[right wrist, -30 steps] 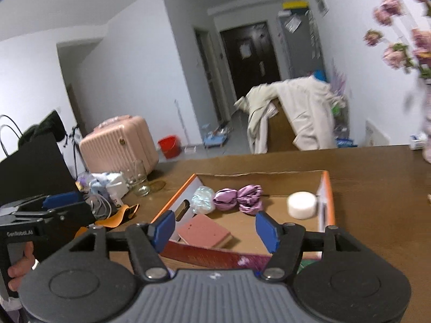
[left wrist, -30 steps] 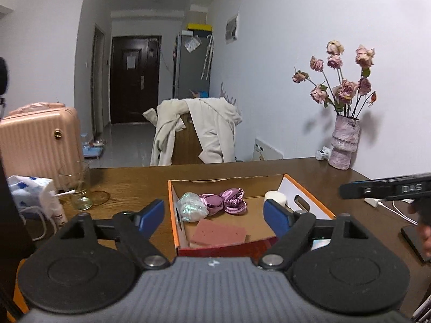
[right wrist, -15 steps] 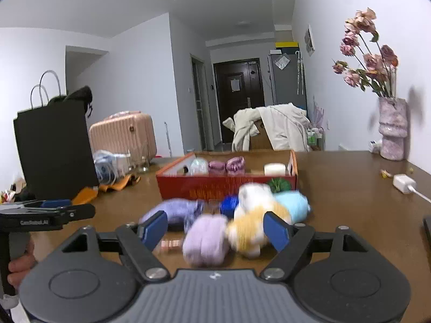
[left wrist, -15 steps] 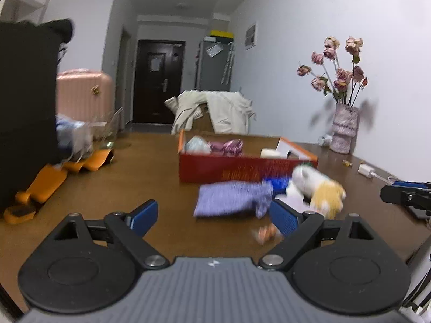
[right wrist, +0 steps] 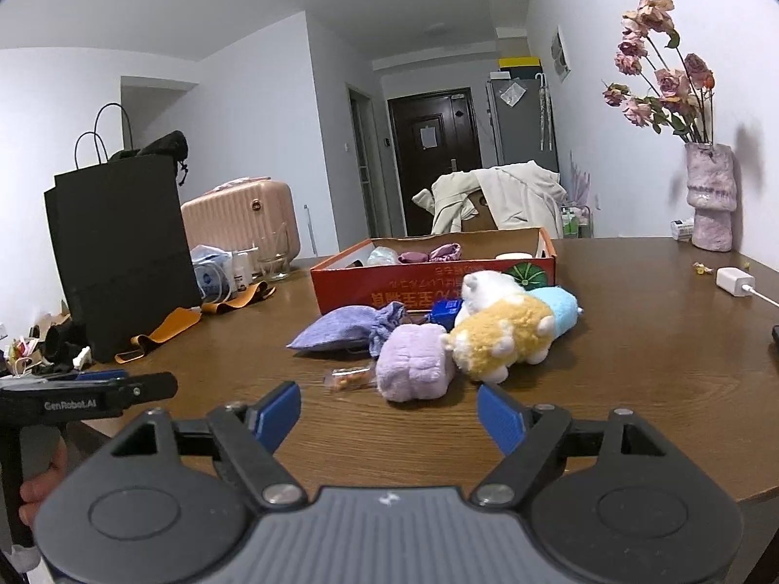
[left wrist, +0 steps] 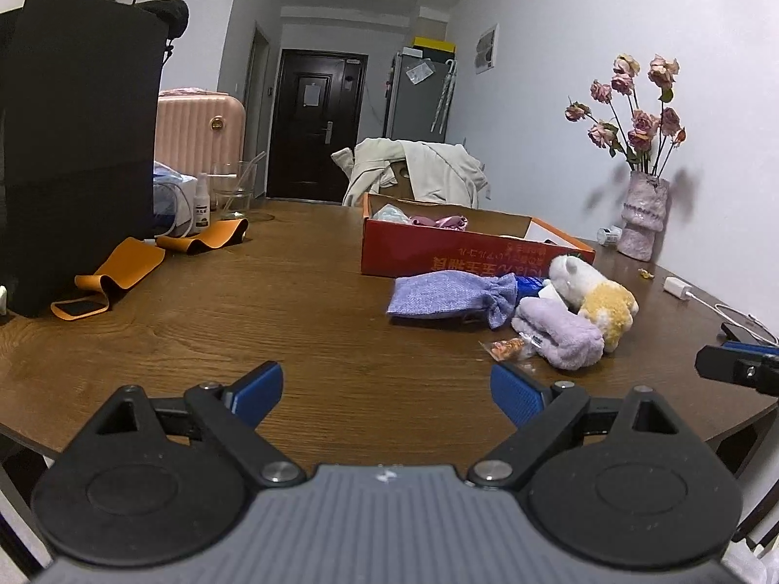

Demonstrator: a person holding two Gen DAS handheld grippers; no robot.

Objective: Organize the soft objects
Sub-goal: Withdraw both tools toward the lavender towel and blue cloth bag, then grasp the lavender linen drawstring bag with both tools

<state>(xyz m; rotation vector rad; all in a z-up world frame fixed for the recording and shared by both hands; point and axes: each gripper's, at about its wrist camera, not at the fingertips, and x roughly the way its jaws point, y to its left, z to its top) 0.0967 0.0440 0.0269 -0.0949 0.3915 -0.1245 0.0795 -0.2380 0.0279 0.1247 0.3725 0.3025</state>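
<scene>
An orange cardboard box (left wrist: 467,248) (right wrist: 428,282) sits on the wooden table and holds purple fabric and a pale item. In front of it lie a purple drawstring pouch (left wrist: 448,294) (right wrist: 341,328), a lilac plush (left wrist: 560,336) (right wrist: 416,370), a yellow and white plush (left wrist: 599,299) (right wrist: 501,336), a light blue plush (right wrist: 560,309) and a small snack packet (left wrist: 509,348) (right wrist: 350,379). My left gripper (left wrist: 387,392) is open and empty near the table's front edge. My right gripper (right wrist: 389,413) is open and empty just short of the lilac plush.
A black paper bag (left wrist: 73,146) (right wrist: 121,243) stands at the left with orange straps (left wrist: 121,267) beside it. A glass (left wrist: 233,192), a spray bottle (left wrist: 200,207), a flower vase (left wrist: 642,214) (right wrist: 711,209) and a white charger (right wrist: 735,275) stand on the table.
Both grippers have pulled back and down from above the box to low over the table's front edge. The soft items in front of the box have come into view.
</scene>
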